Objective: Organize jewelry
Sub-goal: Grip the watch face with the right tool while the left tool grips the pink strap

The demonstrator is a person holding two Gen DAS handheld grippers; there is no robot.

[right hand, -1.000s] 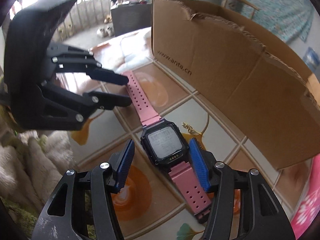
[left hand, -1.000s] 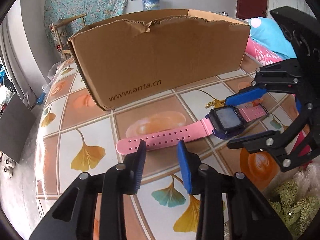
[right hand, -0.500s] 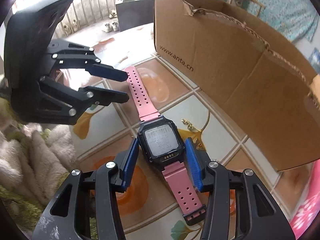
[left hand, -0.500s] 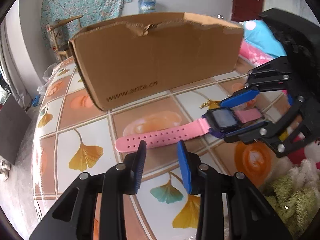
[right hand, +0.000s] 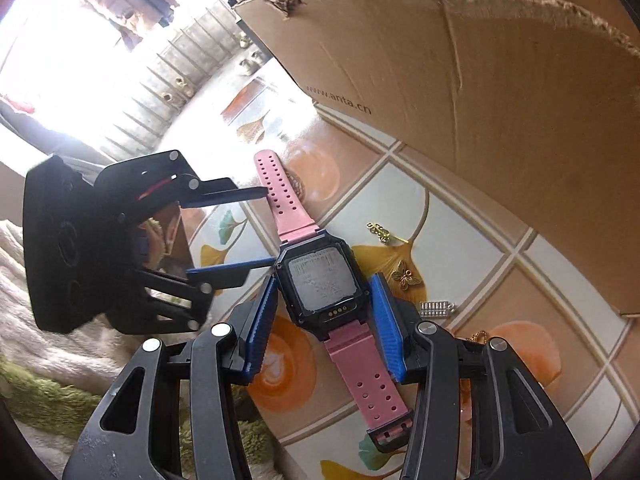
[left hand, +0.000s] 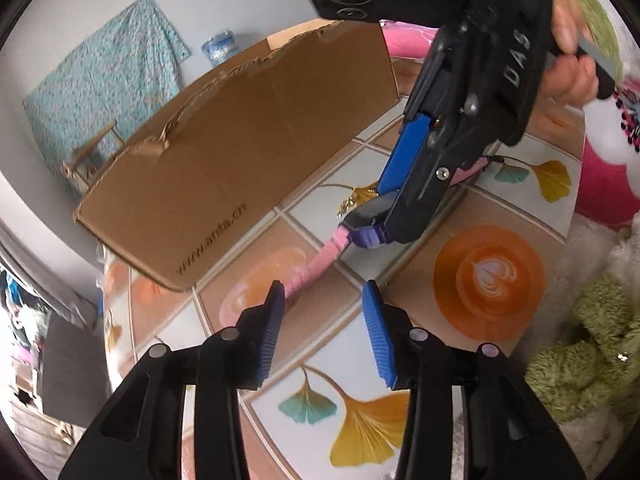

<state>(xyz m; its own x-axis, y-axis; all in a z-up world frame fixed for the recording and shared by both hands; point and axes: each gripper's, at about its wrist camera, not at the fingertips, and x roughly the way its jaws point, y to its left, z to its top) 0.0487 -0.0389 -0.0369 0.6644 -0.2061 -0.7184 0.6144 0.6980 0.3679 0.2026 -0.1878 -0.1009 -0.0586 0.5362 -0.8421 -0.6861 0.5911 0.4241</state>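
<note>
While we look along both grippers, the scene reads as follows.

Watch (right hand: 320,284): we see a dark, squarish case with cut corners and a grey screen carrying faint print; four small gold contacts sit in a row on the case's near edge. In the left view the case underside looks purple.
Strap: pink and punched with holes; the long end (right hand: 280,196) runs away from us toward the box, the short end closes in a dark buckle near the bottom of the right view.
Place: it lies between our right fingers, over the tabletop (right hand: 460,220) patterned with ginkgo leaves, just in front of the box (right hand: 500,80).
Right gripper (right hand: 324,324): our blue pads (right hand: 262,324) flank the case on both sides, very close to it; we cannot tell whether they press it or stand just off it.
Left gripper (left hand: 322,332): our jaws stand apart and hold nothing; the long strap end lies at one fingertip.
Box: brown cardboard with a torn top edge, printed "www.anta.cn".
Charms: a gold butterfly (right hand: 406,274), a gold chain piece (right hand: 380,232) and a small silver bar (right hand: 436,307) lie on the tabletop just beside the watch, on the box side.
</note>
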